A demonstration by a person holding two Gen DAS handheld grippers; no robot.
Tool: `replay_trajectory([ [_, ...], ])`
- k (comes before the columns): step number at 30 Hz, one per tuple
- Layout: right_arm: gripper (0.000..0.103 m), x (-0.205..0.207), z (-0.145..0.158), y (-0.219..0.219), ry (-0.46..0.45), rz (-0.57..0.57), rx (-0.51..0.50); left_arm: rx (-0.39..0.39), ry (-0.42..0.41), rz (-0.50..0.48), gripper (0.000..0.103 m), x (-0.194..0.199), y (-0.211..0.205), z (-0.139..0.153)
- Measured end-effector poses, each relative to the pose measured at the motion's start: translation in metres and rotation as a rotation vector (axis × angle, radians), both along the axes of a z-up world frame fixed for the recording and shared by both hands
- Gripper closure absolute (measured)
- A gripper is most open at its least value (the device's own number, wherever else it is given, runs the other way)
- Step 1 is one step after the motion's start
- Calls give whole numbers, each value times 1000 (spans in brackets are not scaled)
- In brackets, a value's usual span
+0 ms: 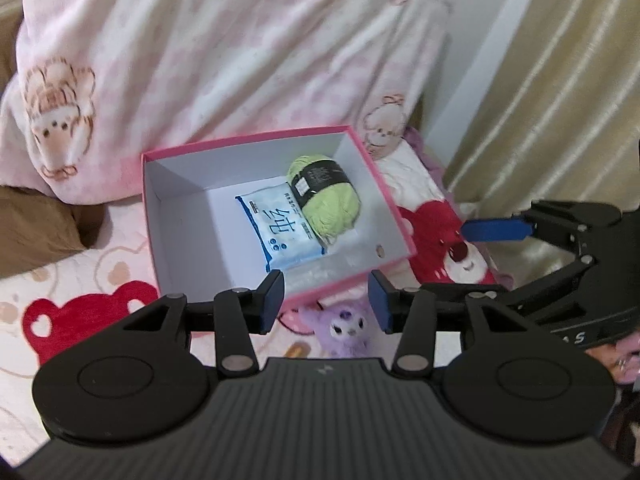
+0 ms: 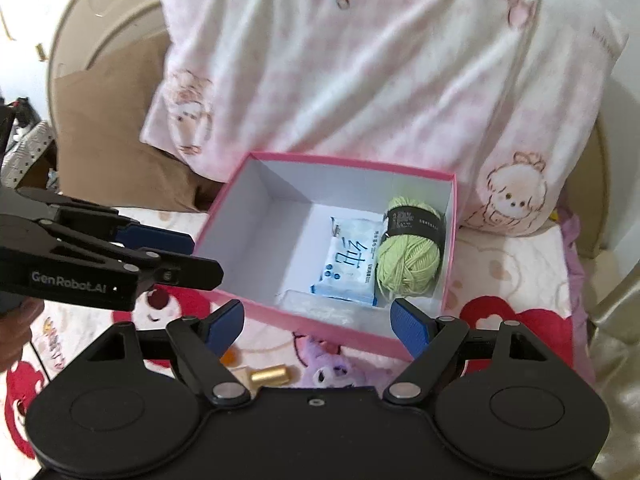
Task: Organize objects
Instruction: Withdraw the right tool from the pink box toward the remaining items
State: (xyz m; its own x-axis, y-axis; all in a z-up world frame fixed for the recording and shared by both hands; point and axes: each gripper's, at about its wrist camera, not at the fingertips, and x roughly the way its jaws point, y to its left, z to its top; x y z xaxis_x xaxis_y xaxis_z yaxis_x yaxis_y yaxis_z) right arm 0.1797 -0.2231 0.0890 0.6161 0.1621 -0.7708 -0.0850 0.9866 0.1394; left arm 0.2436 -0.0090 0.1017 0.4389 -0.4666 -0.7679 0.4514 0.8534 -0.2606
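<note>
**A:** Your left gripper point(image 1: 326, 300) is released, jaws apart with nothing between them, hanging over the near wall of the pink box point(image 1: 256, 142). Inside lie a blue-and-white tissue pack point(image 1: 280, 228) and, touching its right edge, a green yarn ball point(image 1: 326, 196). Your right gripper point(image 2: 318, 326) is spread wider, also empty.

**B:** What could go wrong?

**A:** The box sits on soft bedding point(image 1: 72, 280). Catch the near wall as you come down and I'd expect it to tip or slide. The two grippers are also close enough to collide.

**B:** Anything one view misses?

**A:** The right wrist view shows a gold cylinder point(image 2: 270, 376) beside a purple plush point(image 2: 332, 372) outside the box. The left view gives only a sliver of it.
</note>
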Motion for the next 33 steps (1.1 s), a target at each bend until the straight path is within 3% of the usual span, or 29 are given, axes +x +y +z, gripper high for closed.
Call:
replay_trajectory([
  [6, 19, -46, 26, 19, -50, 77, -39, 30, -8, -55, 56, -43, 4, 24],
  [12, 19, -87, 19, 39, -72, 140, -51, 44, -22, -93, 52, -82, 10, 20],
  [15, 19, -108, 7, 49, -91, 170, -70, 35, 10, -86, 52, -94, 14, 8],
  [21, 19, -143, -33, 65, -143, 232, -99, 64, -6, -77, 49, -117, 16, -25],
  [27, 19, -146, -79, 64, -91, 252, 17, 48, 16, -43, 47, -127, 20, -61],
  [33, 19, -140, -115, 64, -150, 218, 24, 77, 31, -1, 44, -127, 23, -104],
])
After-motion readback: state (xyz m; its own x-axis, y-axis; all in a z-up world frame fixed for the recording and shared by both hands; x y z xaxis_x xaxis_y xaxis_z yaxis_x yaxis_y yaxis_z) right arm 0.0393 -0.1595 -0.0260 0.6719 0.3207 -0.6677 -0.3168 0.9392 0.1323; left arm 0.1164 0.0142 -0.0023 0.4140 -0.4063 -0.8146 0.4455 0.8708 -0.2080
